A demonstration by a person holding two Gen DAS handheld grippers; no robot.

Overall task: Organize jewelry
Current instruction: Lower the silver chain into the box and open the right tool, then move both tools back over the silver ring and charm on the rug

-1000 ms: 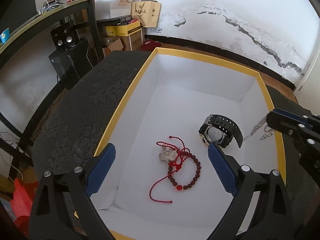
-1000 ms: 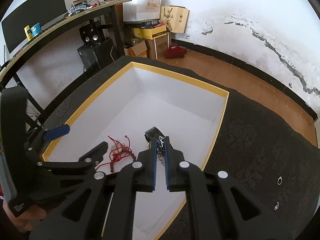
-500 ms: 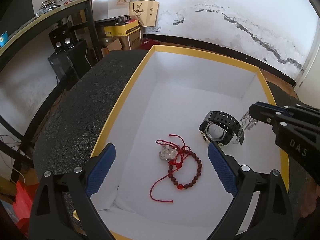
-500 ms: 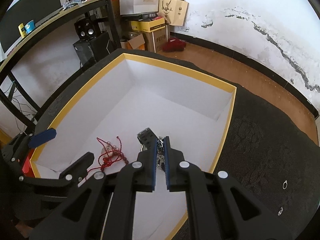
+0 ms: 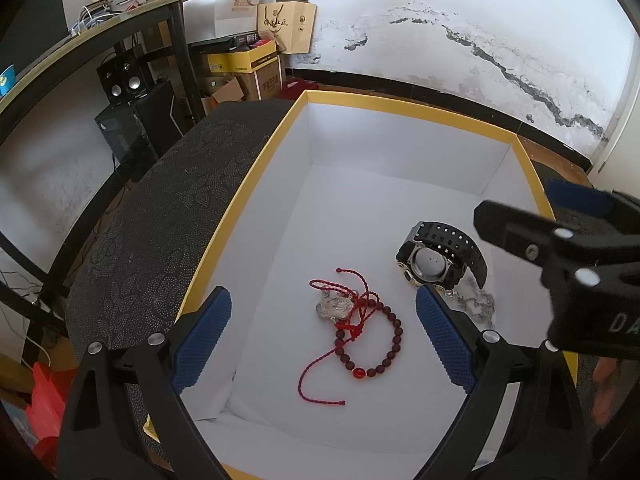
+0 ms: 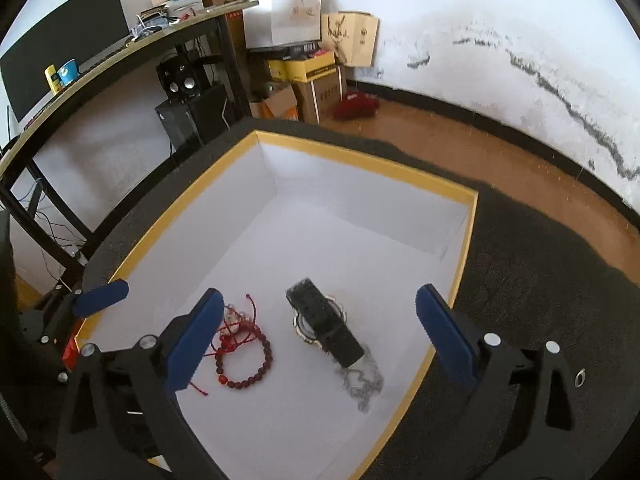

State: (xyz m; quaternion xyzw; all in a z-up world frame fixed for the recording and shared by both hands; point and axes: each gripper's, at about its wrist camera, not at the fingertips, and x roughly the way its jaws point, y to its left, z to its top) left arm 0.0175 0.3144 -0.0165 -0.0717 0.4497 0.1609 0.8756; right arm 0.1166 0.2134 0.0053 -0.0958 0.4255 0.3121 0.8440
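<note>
Opening over the box (image 6: 460, 256), your right tool (image 6: 320, 340) has nothing between its pads; the chain (image 6: 362, 386) lies on the box floor near the right wall, touching the watch (image 6: 322, 322). Your left tool (image 5: 320, 336) hangs spread and empty above the bracelet (image 5: 374, 340). Inside the box: one watch, one chain, one bead bracelet, one red cord (image 5: 320, 376) with a pendant (image 5: 334, 306). Two rings (image 6: 579, 378) appear left on the table's right edge.

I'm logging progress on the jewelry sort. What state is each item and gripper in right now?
Box: open, no lid in view.
Black watch: lying in the box.
Silver chain: loose on the box floor beside the watch.
Red bead bracelet: in the box, tangled with red cord.
Right gripper: opening, holding nothing.
Left gripper: open, holding nothing.
</note>
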